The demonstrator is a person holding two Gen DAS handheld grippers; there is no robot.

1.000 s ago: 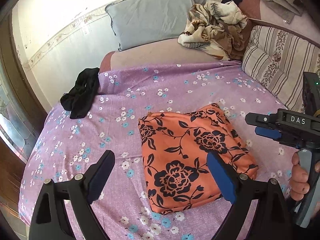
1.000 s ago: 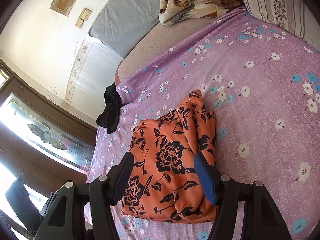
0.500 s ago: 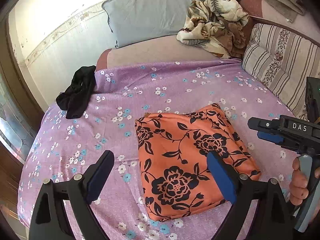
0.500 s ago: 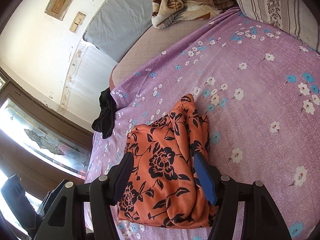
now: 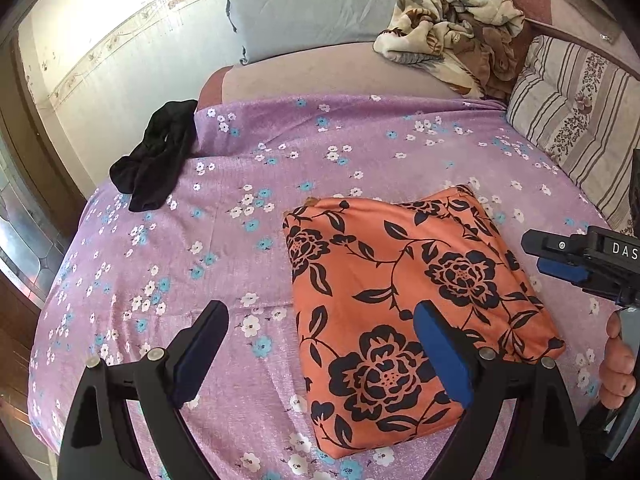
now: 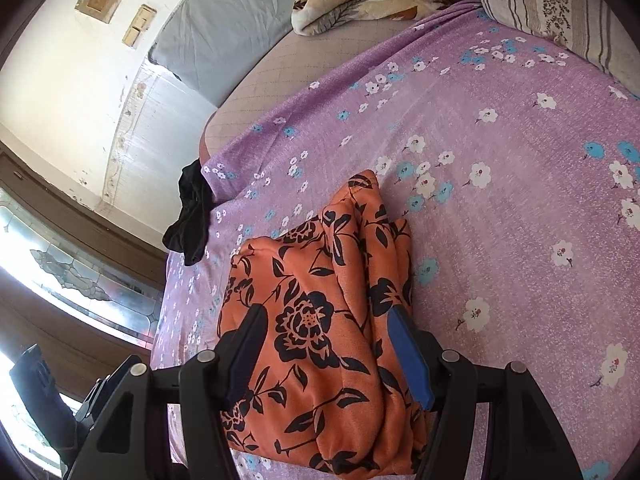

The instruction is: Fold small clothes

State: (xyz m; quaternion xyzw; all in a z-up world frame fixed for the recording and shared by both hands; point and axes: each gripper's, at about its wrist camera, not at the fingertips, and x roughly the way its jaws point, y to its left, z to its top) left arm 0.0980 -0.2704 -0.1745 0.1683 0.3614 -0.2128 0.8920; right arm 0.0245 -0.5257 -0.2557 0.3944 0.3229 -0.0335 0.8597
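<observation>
With both the left gripper (image 5: 320,344) and right gripper (image 6: 324,344) wide open and empty, snagging the folded orange cloth (image 5: 404,300) toward three o'clock could undo its layers.

Right gripper (image 5: 560,258) runs off the left-wrist view's edge, its lettering cut at "DAS". The folded orange floral garment (image 6: 320,344) hides its near edge behind the fingers, maybe touching them.
</observation>
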